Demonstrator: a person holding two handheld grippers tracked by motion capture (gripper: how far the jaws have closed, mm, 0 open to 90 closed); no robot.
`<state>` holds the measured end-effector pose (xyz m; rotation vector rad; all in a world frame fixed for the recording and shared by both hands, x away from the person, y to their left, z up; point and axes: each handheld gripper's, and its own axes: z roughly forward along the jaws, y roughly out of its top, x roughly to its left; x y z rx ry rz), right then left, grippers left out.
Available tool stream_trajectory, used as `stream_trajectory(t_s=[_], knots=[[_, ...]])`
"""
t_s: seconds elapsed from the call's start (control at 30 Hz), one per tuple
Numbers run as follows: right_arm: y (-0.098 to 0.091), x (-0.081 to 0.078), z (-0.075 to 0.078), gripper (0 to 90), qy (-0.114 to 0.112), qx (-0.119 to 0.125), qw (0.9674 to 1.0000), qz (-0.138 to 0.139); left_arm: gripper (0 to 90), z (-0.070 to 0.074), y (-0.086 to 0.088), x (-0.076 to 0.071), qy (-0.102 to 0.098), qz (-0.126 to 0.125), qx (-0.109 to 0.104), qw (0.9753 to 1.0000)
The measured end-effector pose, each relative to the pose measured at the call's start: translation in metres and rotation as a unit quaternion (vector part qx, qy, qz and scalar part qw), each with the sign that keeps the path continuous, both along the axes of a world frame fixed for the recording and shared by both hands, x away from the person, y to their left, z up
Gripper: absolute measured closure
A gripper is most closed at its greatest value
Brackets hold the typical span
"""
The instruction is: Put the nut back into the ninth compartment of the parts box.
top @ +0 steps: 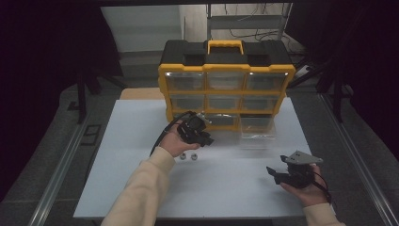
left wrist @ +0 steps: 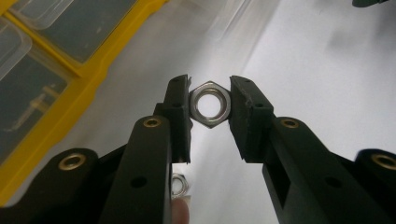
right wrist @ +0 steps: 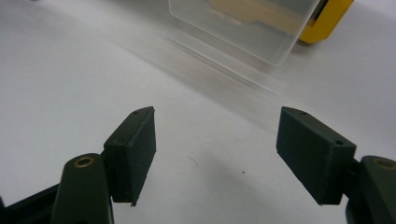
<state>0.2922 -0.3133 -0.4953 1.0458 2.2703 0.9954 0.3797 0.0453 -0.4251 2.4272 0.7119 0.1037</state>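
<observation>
The left hand-held gripper (left wrist: 209, 102) is pinching a steel hex nut (left wrist: 209, 103) by its flats above the white worktop (top: 141, 141), so it should be kept squeezed and level over the pulled-out clear drawer (top: 256, 134), while the right hand-held gripper (right wrist: 215, 154) is waiting open and empty.

right tool (right wrist: 215, 154): two black jaws wide apart, nothing between them | tabletop (right wrist: 70, 70): white, bare beneath the jaws | clear plastic drawer (right wrist: 243, 28): farther off, resting on the tabletop | yellow organizer corner (right wrist: 327, 18): just behind the drawer, upper right
</observation>
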Motion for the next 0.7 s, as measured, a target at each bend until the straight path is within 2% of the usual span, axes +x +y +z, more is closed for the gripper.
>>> stream_trajectory(t_s=[0.7], knots=[[-0.001,0.000,0.000,29.6,-0.001,-0.001,1.0000,-0.001,69.9,0.008,-0.020,0.004,-0.003,-0.012,0.000,0.9999]])
